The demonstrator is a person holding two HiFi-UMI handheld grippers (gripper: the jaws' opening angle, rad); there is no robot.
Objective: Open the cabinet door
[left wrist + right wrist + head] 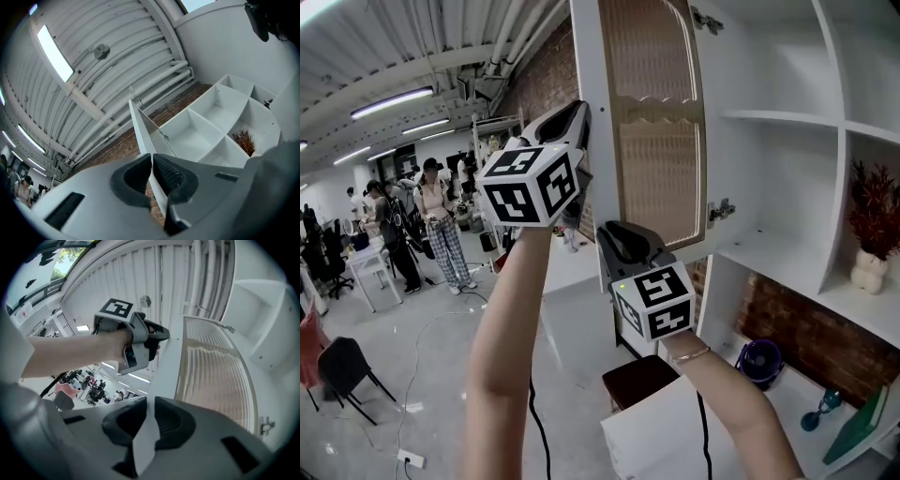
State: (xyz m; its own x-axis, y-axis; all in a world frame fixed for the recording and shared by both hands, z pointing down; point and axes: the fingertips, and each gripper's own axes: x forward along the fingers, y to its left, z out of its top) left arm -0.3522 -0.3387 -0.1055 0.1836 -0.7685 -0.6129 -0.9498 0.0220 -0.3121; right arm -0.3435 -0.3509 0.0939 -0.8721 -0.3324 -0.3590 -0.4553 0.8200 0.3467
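Note:
The white cabinet door [647, 122] with a ribbed tan panel stands swung out from the cabinet. My left gripper [584, 117] reaches up to the door's free edge; in the left gripper view its jaws [152, 161] straddle that thin edge [140, 126] with both pads against it. My right gripper [614, 236] is lower, at the door's bottom corner. In the right gripper view the white edge fills the gap between its jaws [150, 404], and the ribbed panel [215, 366] runs off to the right. The left gripper [159, 333] shows higher on the same edge.
Open white shelves [778, 122] lie behind the door, with a hinge [721, 211] on the cabinet side. A dried plant in a white vase [869, 239] stands on a right shelf. Below are a brown stool [642, 380], a purple fan [759, 361] and a brick wall. People stand far left.

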